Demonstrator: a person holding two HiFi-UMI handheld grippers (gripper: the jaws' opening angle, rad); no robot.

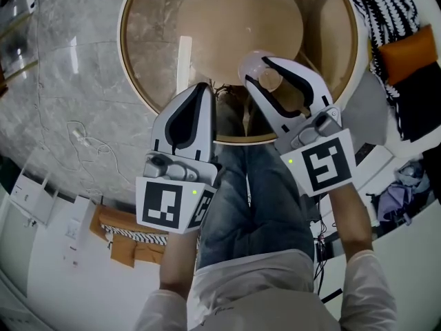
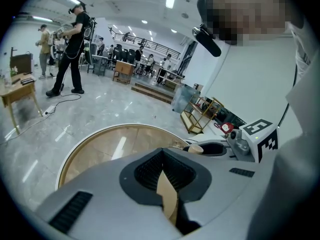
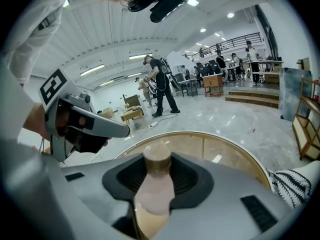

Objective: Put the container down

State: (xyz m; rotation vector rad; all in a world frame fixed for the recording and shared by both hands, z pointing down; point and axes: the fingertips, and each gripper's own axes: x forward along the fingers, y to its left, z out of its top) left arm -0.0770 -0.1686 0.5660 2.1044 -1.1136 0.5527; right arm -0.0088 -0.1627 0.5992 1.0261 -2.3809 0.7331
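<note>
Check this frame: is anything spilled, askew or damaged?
Nothing stands out. The right gripper holds the clear container over the round table, and nothing has spilled. The left gripper is shut and empty.

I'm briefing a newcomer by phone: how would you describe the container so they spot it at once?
Above the round wooden table, find the right gripper. The container sits clamped between its jaws: a small, rounded, translucent pot with a tan top, unlike the grey-white jaws around it.
</note>
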